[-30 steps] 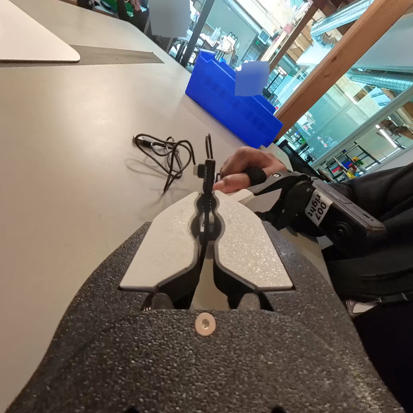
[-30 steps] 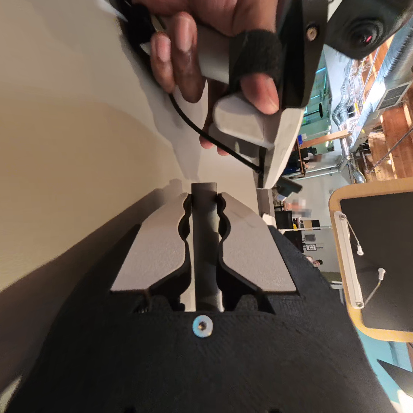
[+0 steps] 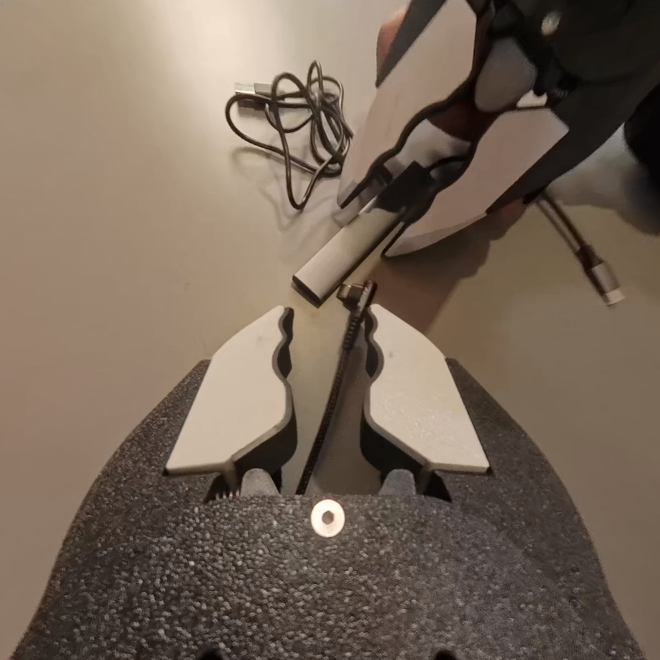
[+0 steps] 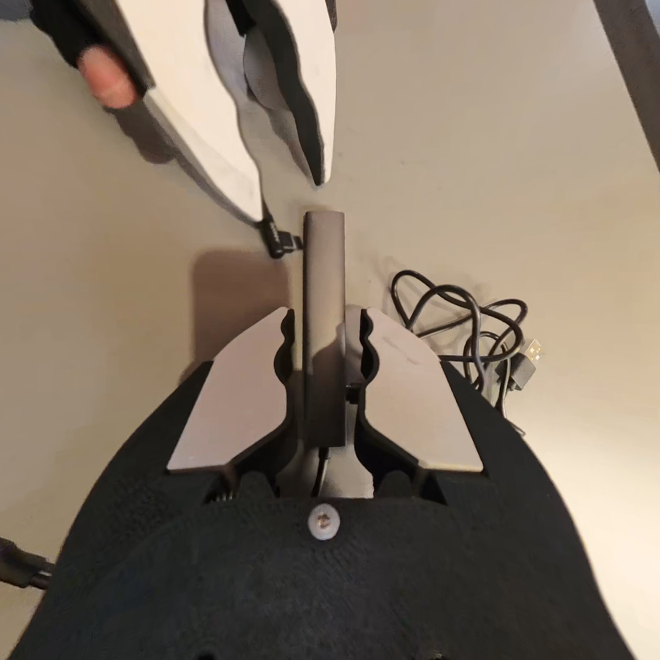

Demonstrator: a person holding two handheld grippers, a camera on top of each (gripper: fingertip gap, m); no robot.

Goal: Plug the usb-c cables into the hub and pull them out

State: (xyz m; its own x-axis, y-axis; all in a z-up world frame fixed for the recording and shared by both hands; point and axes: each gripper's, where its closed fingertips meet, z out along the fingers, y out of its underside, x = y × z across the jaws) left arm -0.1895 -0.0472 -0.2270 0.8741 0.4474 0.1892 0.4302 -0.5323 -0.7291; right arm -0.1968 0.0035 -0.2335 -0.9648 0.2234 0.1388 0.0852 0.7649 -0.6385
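Since the earlier frame, both wrist views have tipped down onto the bare table [image 3: 107, 214], and my left gripper [image 3: 330, 314], then clamped on the braided cable [image 3: 335, 389], now has its fingers apart. That cable lies loose between them against the right finger, its angled usb-c plug [image 3: 357, 293] at centre frame, just beside the near end of the hub [image 3: 343, 253]; whether plug and hub touch I cannot tell from this view. In the right wrist view the plug [image 4: 280, 243] meets the hub's left edge. My right gripper [image 4: 323, 314] holds the grey hub [image 4: 323, 285] between its fingers, clamped on it. A tangled black cable [image 3: 303, 125] lies on the table in the upper middle of the left view, apart from both grippers.
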